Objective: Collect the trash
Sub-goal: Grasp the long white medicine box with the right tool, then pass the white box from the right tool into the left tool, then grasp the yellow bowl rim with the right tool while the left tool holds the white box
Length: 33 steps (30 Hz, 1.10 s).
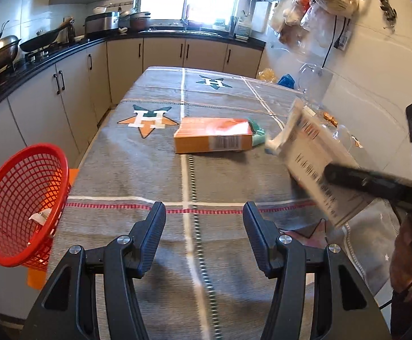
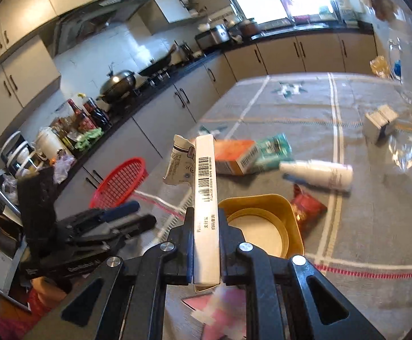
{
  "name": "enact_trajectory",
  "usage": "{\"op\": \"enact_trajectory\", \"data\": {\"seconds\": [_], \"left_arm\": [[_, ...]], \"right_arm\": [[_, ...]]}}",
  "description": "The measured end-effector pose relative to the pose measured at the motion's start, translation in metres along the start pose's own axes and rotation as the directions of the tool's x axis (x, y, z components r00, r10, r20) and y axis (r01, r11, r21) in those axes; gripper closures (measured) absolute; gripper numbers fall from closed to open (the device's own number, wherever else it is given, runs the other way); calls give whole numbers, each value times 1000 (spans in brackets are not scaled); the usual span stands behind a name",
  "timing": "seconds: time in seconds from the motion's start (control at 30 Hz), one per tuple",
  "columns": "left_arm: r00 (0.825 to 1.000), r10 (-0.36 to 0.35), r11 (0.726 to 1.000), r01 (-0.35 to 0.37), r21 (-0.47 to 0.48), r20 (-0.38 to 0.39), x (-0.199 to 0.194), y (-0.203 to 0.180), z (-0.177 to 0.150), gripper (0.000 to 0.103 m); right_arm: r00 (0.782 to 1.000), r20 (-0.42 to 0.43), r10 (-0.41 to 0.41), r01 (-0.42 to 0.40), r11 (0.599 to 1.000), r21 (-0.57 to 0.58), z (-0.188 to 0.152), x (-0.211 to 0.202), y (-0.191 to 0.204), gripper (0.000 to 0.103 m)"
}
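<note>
My right gripper [image 2: 205, 221] is shut on a long white barcoded box [image 2: 205, 187], held edge-up above the table; it also shows, blurred, in the left wrist view [image 1: 308, 153]. A crumpled white tube [image 2: 179, 161] lies behind it. My left gripper [image 1: 204, 218] is open and empty above the grey tablecloth [image 1: 137, 175]. A red mesh basket [image 1: 21, 209] hangs off the table's left edge with a scrap inside; it also shows in the right wrist view [image 2: 120, 182]. An orange box [image 1: 213, 138] and a green packet [image 1: 258, 133] lie mid-table.
A white spray bottle [image 2: 316, 172], a red snack wrapper [image 2: 308, 208], a gold tin [image 2: 262, 226], a small white box [image 2: 381, 120] and clear plastic [image 2: 410, 153] lie on the table. Kitchen counter with woks [image 1: 1, 51] runs along the left. Bags [image 1: 319, 2] hang on the right wall.
</note>
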<state>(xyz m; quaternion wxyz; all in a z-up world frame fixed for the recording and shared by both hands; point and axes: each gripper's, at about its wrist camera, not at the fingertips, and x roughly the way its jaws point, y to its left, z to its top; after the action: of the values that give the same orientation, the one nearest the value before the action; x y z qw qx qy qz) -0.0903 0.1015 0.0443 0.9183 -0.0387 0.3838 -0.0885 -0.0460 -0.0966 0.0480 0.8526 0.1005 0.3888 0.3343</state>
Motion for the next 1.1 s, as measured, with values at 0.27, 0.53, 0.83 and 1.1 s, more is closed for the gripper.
{"op": "enact_trajectory", "data": {"seconds": [0.27, 0.53, 0.83, 1.1], "left_arm": [[1000, 17, 999, -18, -28, -24, 1, 6, -2, 48], [995, -80, 995, 78, -55, -53, 0, -8, -3, 48], [976, -197, 972, 183, -148, -87, -5, -27, 8, 48], [976, -174, 976, 154, -151, -129, -2, -46, 11, 48]], "right_arm": [[997, -63, -32, 26, 995, -97, -19, 20, 13, 85], [1000, -19, -21, 19, 996, -89, -14, -3, 4, 84], [978, -76, -195, 190, 980, -63, -20, 5, -27, 84], [970, -96, -224, 217, 973, -84, -22, 3, -38, 84]]}}
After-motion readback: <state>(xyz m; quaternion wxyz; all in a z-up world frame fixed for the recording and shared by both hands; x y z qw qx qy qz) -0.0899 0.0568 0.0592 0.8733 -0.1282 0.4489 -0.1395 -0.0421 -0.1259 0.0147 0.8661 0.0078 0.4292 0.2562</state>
